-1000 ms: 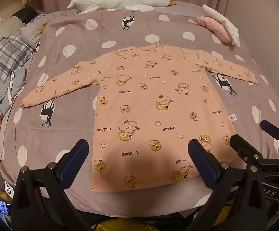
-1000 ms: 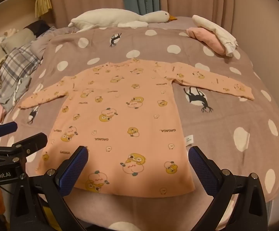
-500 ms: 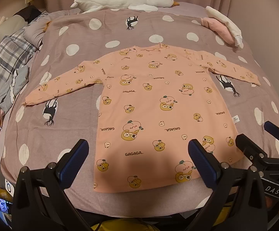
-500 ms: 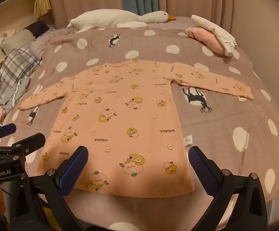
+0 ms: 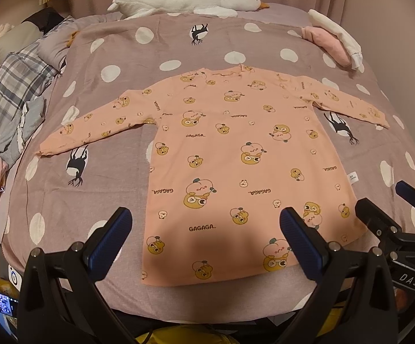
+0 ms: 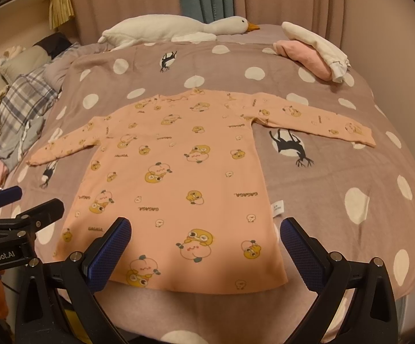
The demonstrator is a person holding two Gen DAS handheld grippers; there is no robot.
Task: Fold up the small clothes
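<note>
A small peach long-sleeved shirt [image 5: 236, 154] with yellow duck prints lies flat on the bed, sleeves spread out, hem toward me; it also shows in the right wrist view [image 6: 184, 172]. My left gripper [image 5: 206, 238] is open and empty, above the hem's left part. My right gripper [image 6: 206, 246] is open and empty, above the hem's right part. The right gripper shows at the right edge of the left wrist view [image 5: 391, 215]. The left gripper shows at the left edge of the right wrist view [image 6: 21, 203].
The bed cover [image 5: 121, 57] is mauve with white dots. A white goose plush [image 5: 178, 0] lies at the head. Folded pink and white clothes [image 5: 333, 40] sit at the back right. Plaid and grey clothes [image 5: 12, 91] pile along the left edge.
Both grippers have drawn back slightly and tilted up, so the shirt sits a little lower in both views. The shirt has not moved.
</note>
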